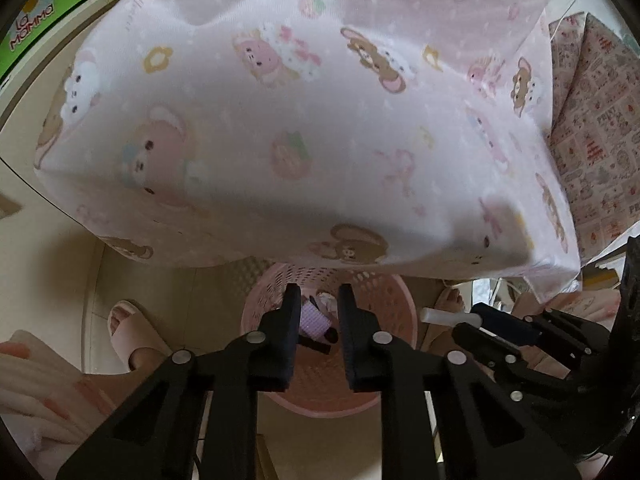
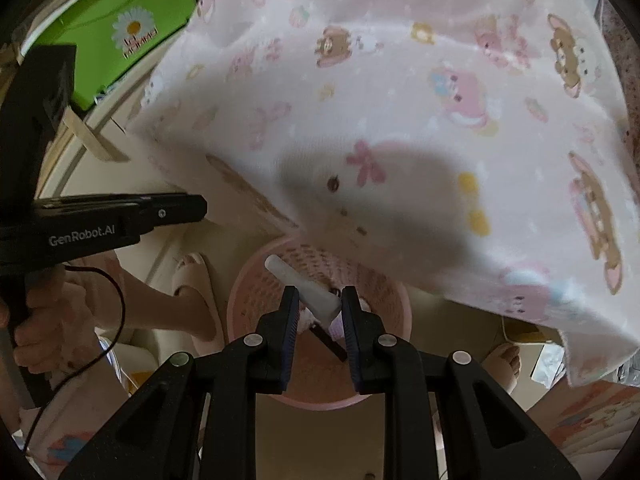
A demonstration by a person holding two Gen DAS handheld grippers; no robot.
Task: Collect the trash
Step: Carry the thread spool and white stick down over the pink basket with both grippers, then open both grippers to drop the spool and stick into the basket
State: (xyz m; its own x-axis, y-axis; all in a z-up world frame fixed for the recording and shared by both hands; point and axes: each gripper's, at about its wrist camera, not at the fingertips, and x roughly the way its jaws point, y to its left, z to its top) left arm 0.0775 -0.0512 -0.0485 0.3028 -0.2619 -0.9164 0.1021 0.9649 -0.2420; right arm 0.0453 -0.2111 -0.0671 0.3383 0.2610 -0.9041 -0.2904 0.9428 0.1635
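A pink perforated basket (image 1: pixel 400 300) (image 2: pixel 240 288) stands on the floor, right below both grippers. Inside it lie a lilac packet (image 1: pixel 314 316), crumpled white paper (image 1: pixel 326 300) and a dark strip (image 2: pixel 330 342). My left gripper (image 1: pixel 319 292) hangs over the basket; its jaws stand a narrow gap apart and hold nothing. It shows side-on in the right wrist view (image 2: pixel 200 205). My right gripper (image 2: pixel 319 294) (image 1: pixel 470 320) is shut on a white plastic tube (image 2: pixel 304 284) (image 1: pixel 440 316), which sticks out to the upper left over the basket's rim.
A pink cloth printed with cartoon animals (image 1: pixel 320 120) (image 2: pixel 400 120) drapes over a table edge just beyond the basket. A slippered foot (image 1: pixel 128 320) and a bare foot (image 2: pixel 504 360) stand either side. A green box (image 2: pixel 120 32) sits at the far left. A hand (image 2: pixel 48 320) holds the left gripper's handle.
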